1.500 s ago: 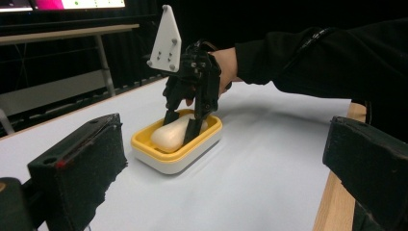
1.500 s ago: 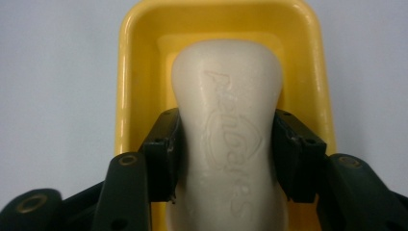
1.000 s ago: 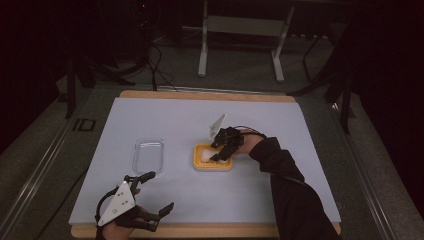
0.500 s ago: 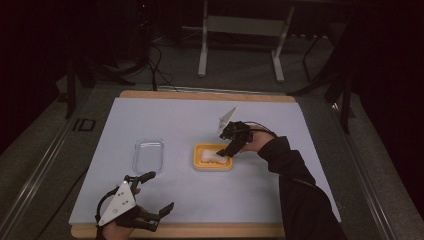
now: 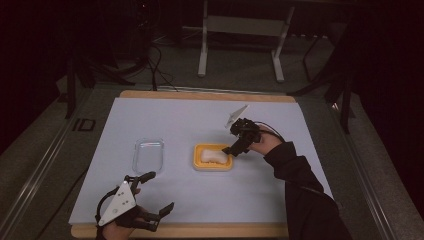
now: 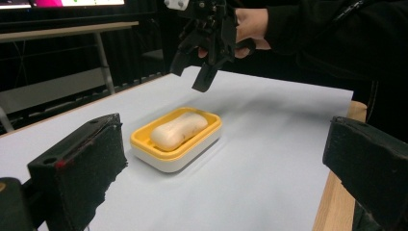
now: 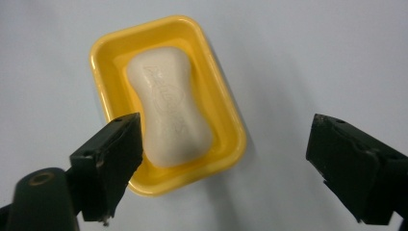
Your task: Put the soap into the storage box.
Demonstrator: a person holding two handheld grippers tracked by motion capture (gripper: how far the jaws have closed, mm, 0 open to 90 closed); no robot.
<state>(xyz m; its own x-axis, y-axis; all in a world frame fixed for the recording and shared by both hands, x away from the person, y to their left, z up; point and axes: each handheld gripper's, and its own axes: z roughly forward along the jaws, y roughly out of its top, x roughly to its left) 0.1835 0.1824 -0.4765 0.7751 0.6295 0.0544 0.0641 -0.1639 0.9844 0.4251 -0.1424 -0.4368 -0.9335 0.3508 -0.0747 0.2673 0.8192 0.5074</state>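
Note:
A white soap bar [image 5: 212,155] lies in a yellow soap dish [image 5: 199,162] at the middle of the pale mat. My right gripper [image 5: 234,142] hovers just right of and above the dish, open, with nothing between its jaws. In the right gripper view the soap [image 7: 168,106] and dish [image 7: 226,120] lie below the open right gripper [image 7: 226,159]. My left gripper [image 5: 161,191] rests open at the front left edge. In its own view the left gripper [image 6: 226,173] stands wide apart, facing the dish [image 6: 175,154], the soap [image 6: 179,130] and the right gripper [image 6: 202,53] beyond.
A clear plastic lid or tray [image 5: 148,155] lies on the mat left of the dish. The pale mat [image 5: 200,120] covers a wooden table whose edge [image 5: 200,231] runs along the front. Table legs and cables stand on the dark floor behind.
My right gripper has drawn back up and to the right from over the dish, leaving the soap lying in it. The left gripper has stayed put.

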